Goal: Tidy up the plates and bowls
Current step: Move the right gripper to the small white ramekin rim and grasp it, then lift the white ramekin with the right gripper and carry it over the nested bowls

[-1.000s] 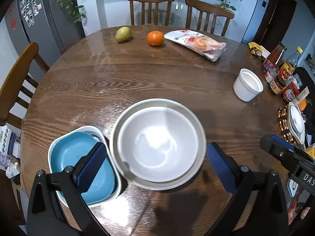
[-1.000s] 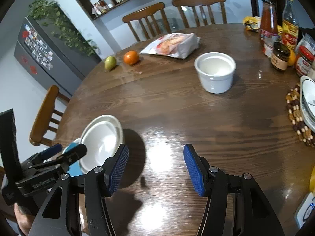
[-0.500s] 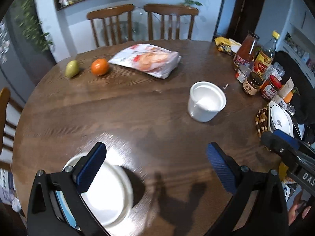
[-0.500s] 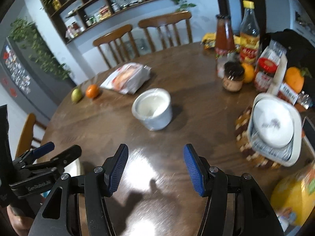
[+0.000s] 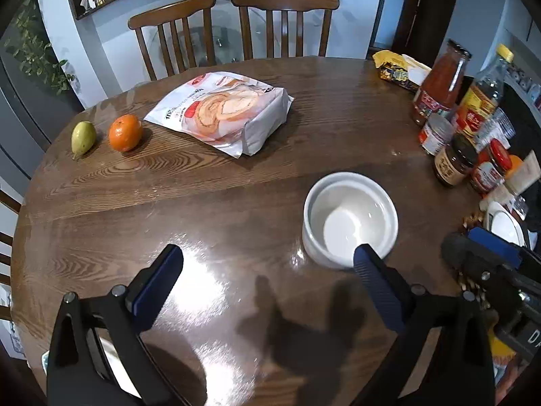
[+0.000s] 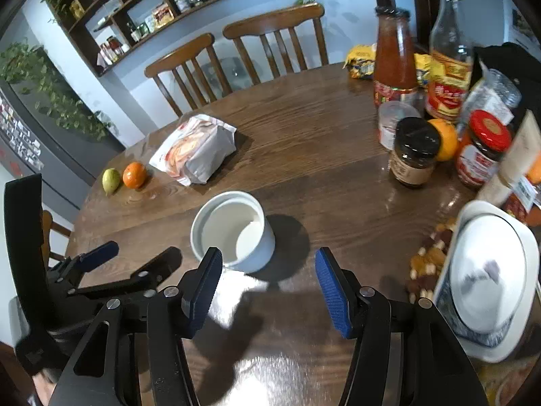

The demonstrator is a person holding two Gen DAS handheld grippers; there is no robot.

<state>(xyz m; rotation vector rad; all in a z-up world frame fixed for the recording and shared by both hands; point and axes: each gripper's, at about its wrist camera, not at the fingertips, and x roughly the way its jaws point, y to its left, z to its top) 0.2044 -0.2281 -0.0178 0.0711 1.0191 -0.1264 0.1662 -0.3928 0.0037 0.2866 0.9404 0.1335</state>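
The white bowl (image 5: 350,218) sits low centre, unheld. Left gripper (image 5: 267,269) and right gripper (image 6: 268,279) gape wide, both empty. Fetching looks next: straddle its rim, then close.

Round wooden table (image 5: 236,176), two wooden chairs (image 5: 285,23) behind, pale blue wall (image 5: 111,54), dark wall shelves (image 6: 162,3), trailing plant (image 6: 50,91)

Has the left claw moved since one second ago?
Yes. The left claw has swung right along the table, away from the stacked bowls, to the white cup.
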